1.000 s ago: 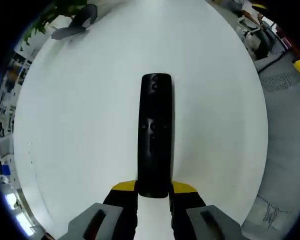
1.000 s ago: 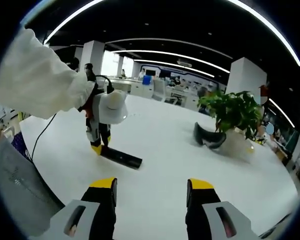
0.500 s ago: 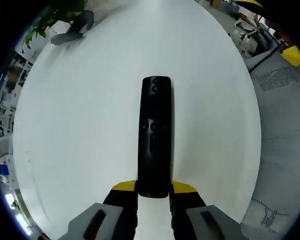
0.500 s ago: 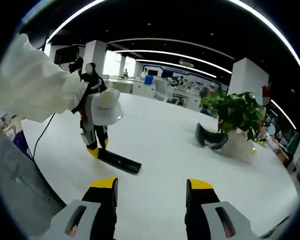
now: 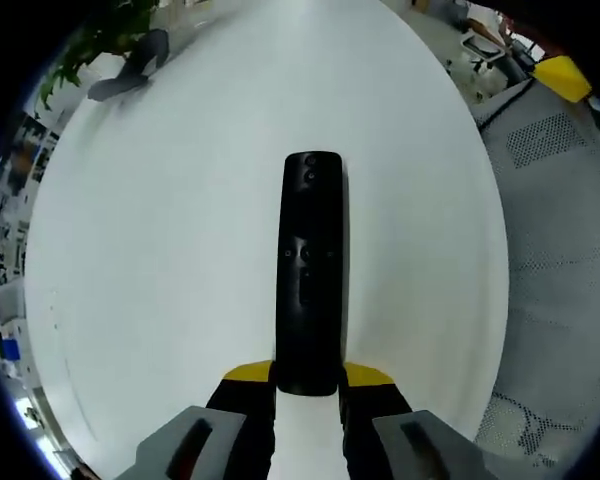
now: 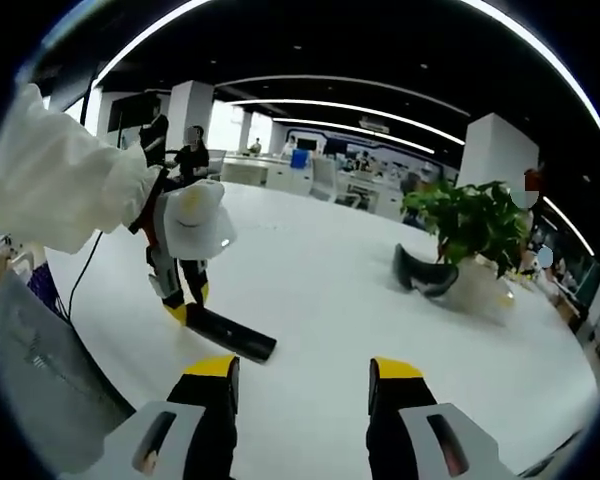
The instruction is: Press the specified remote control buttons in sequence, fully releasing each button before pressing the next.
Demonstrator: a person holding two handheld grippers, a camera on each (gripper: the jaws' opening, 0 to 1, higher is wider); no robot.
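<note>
- The left gripper (image 5: 307,385) is clamped on the near end of the remote (image 5: 311,270). Its two yellow-tipped jaws are pressed on the remote's two long sides.
- In the right gripper view, the same left gripper (image 6: 185,305) is seen w/ the remote (image 6: 230,338) held low over the white table (image 6: 340,300). Whether the far end is touching the top can't be told.
- The remote's long axis is pointed straight out from the left gripper, away from the hand. The button side is turned up toward that camera; small buttons are seen near the middle and near the far end.
- The right gripper (image 6: 302,385) is held w/ its jaws apart and nothing between them. It is hung above the table, near the remote but not touching it.
- From the right gripper, the remote is ahead and to the left, lying at a slant across that view.
- Judgement: the pressing is prob. meant for the right gripper, since the left one is busy holding. A move forward and left, then down on the button side, would be needed. No button is pressed yet.
- Further out, a plant (image 6: 467,225) and a dark curved thing (image 6: 422,275) are set on the far part of the table, well apart from the remote.
</note>
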